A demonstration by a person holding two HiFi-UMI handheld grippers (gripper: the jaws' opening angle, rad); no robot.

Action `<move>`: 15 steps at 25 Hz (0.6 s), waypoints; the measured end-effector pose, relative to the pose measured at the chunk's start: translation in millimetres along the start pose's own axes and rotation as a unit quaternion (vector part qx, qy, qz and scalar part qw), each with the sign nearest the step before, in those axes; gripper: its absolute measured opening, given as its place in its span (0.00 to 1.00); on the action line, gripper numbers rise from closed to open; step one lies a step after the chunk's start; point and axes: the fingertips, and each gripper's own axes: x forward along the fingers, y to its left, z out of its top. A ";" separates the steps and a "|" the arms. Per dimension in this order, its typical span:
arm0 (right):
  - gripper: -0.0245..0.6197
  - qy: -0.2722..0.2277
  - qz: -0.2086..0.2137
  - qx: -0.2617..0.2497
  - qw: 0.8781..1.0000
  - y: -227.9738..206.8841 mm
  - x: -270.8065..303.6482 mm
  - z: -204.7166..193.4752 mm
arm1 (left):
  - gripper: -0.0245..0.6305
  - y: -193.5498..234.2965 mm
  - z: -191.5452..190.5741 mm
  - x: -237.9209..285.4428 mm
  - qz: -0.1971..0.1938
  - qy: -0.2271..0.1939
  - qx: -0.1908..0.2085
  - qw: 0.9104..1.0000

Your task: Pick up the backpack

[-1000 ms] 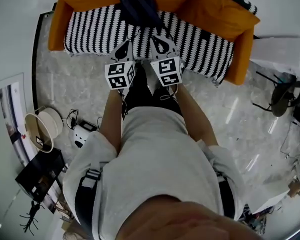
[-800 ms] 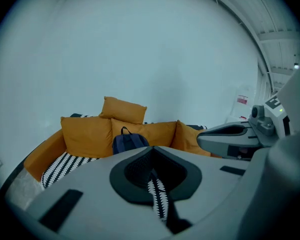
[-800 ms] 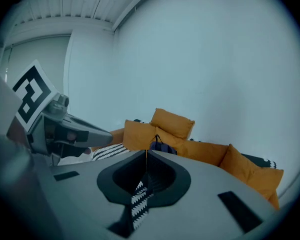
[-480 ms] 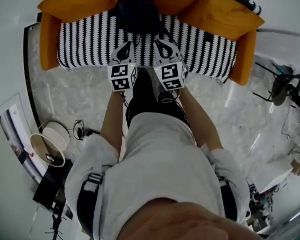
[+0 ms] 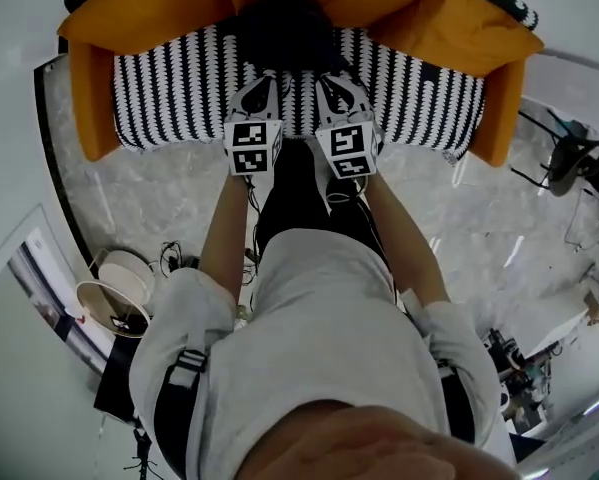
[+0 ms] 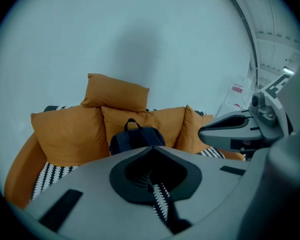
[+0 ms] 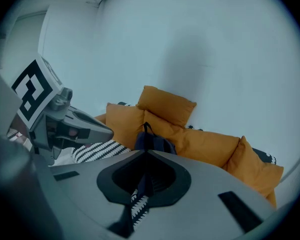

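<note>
A dark navy backpack [image 5: 284, 30] stands upright on the striped sofa seat [image 5: 179, 88], leaning against the orange back cushions. Both grippers hover side by side over the seat's front edge, just short of the backpack and not touching it. My left gripper [image 5: 262, 80] is shut with nothing in it, and my right gripper [image 5: 331, 76] is likewise shut and empty. The left gripper view shows the backpack [image 6: 134, 136] with its top handle straight beyond the closed jaw tips [image 6: 151, 151]. It sits the same way ahead of the right gripper [image 7: 145, 154], where the backpack [image 7: 152, 141] is partly hidden.
Orange cushions [image 5: 149, 8] line the sofa's back and arms. A pale marble floor [image 5: 169, 198] lies in front. A round white object [image 5: 117, 290] with cables lies at the lower left, and a black chair base [image 5: 571, 158] stands at the right.
Both grippers and the person have moved forward toward the sofa, and the jaw tips now sit close before the backpack. Both jaws stayed shut.
</note>
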 end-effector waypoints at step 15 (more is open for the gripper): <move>0.10 0.077 0.044 -0.108 0.990 -6.6 70.9 19.4 | 0.06 53.6 -3.0 51.8 -0.060 0.068 0.238 0.967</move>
